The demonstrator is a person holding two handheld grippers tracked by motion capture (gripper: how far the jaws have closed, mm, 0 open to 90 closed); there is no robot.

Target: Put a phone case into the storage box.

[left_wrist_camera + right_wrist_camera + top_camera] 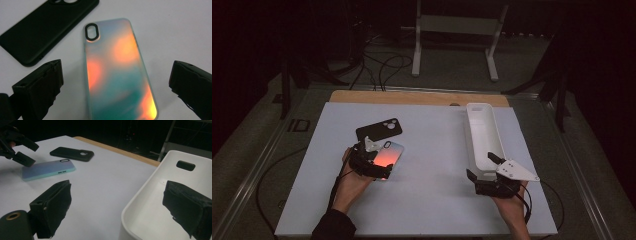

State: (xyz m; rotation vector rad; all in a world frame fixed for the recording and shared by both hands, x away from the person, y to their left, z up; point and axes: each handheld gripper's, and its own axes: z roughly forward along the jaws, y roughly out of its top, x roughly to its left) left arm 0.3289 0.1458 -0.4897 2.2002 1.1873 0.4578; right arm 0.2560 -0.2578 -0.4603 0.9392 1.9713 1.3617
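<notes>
An iridescent phone case glowing orange and teal lies flat on the white board, its back with the camera cutout facing up. My left gripper hovers open over its near end, and the case sits between the two spread jaws of the left gripper without touching either. A black phone case lies just beyond it, also seen at upper left. My right gripper is open astride the near end wall of a long white tray. One jaw of the right gripper is inside the tray, the other outside.
The white board rests on a wooden table whose far edge shows behind it. The tray holds nothing visible. From the right gripper view, the iridescent case, the black case and the left gripper lie farther off. Cables and a white stand cross the floor beyond.
</notes>
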